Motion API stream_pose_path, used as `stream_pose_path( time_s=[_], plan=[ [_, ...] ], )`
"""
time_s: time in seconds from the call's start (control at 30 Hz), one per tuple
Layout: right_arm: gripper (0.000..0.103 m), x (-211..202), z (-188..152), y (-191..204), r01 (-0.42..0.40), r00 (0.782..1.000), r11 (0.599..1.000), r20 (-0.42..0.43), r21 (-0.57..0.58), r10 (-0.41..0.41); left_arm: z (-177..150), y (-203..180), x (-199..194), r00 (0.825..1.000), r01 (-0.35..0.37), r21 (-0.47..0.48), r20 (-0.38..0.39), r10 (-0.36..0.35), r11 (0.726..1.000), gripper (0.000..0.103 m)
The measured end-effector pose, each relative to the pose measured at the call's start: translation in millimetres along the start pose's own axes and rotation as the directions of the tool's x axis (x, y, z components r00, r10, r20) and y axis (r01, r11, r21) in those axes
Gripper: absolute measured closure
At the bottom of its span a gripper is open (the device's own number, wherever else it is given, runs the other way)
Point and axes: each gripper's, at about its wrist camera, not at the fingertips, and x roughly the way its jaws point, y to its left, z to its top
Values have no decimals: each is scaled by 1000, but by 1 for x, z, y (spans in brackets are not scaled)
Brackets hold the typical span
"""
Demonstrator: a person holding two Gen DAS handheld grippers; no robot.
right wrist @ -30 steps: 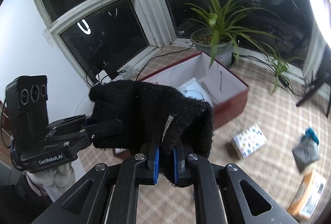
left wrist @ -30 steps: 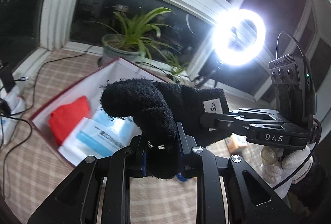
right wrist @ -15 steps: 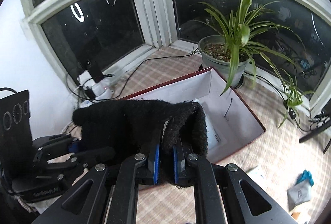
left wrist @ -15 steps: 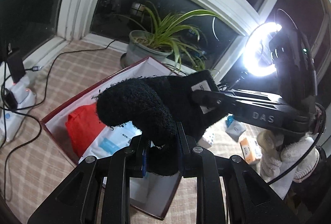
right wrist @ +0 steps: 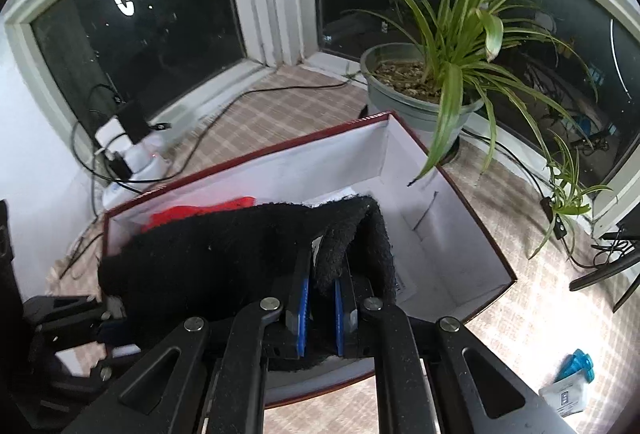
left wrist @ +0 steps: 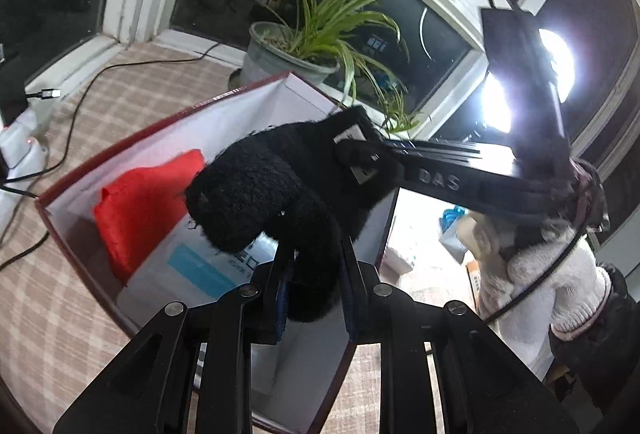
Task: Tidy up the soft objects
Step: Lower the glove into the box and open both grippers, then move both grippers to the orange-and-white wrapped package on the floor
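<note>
- Carrying a fuzzy black knitted glove [left wrist: 272,189], both grippers have moved from beside the box to above it.
- Left gripper [left wrist: 314,286] and right gripper [right wrist: 322,298] fingers each stay clamped on the glove.
- Below, the white-lined maroon cardboard box [right wrist: 404,161] sits open, so release looks near.

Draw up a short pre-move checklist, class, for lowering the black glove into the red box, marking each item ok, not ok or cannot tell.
1. Left tool shut on black glove: ok.
2. Right tool shut on the glove's cuff: ok.
3. Glove above the open red box: ok.
4. Free floor inside the box, beside red cloth and white packet: ok.
5. Plant leaf clear of the path: cannot tell.
</note>
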Motion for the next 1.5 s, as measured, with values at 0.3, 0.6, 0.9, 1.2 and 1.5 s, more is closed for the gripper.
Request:
stream_pose_path(
  time_s=[0.3,0.6,0.9,1.2,1.5],
  plan=[
    [94,12,0,-14,41,999,999,-21,13,-41,1,-4,-1,999,-46,32,10,46,998,83],
    [51,8,1,-16,66,998,998,-3,7,-66,-1,-5,-11,996,-86,32,32,85,996,83],
    [47,-12,0,-13,73,996,997,43,-9,-72,-4,-13,-31,989,-130,46,72,126,990,76],
    [38,-50,-20,-18,31,994,999,104,34,-34,-12,-36,-54,976,-181,73,133,171,981,47],
    [38,-90,-60,-36,-8,989,997,146,73,-2,-28,-64,-65,962,-240,76,155,227,968,34]
  ],
)
